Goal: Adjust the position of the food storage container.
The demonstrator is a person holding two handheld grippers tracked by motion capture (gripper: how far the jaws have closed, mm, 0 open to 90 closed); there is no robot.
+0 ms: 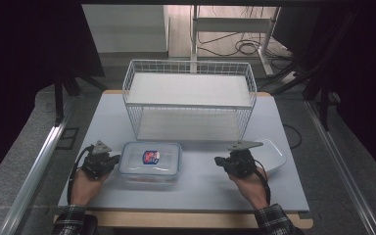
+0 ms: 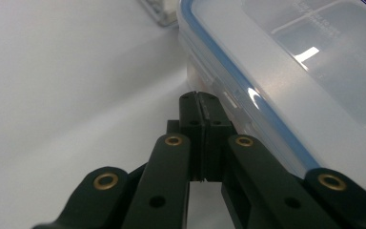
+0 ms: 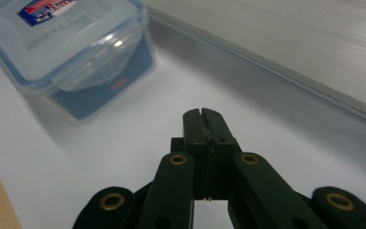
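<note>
My left hand-held gripper (image 1: 113, 159) is closed on nothing, tips just beside the box's (image 1: 150, 161) left side. My right hand-held gripper (image 1: 219, 161) is closed and empty too, apart on its right. The box sits on the tabletop (image 1: 196, 186) before the basket (image 1: 189, 99).

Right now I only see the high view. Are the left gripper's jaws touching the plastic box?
Observer: In the left gripper view, the left gripper has its jaws pressed together with nothing between them, right beside the plastic box wall; I cannot tell if they touch it.
Operator: And my other one?
Observer: The right gripper is shut too, with bare table between it and the box.
Operator: What colour is the box's bottom?
Observer: In the right gripper view it looks dark blue under the clear lid.
</note>
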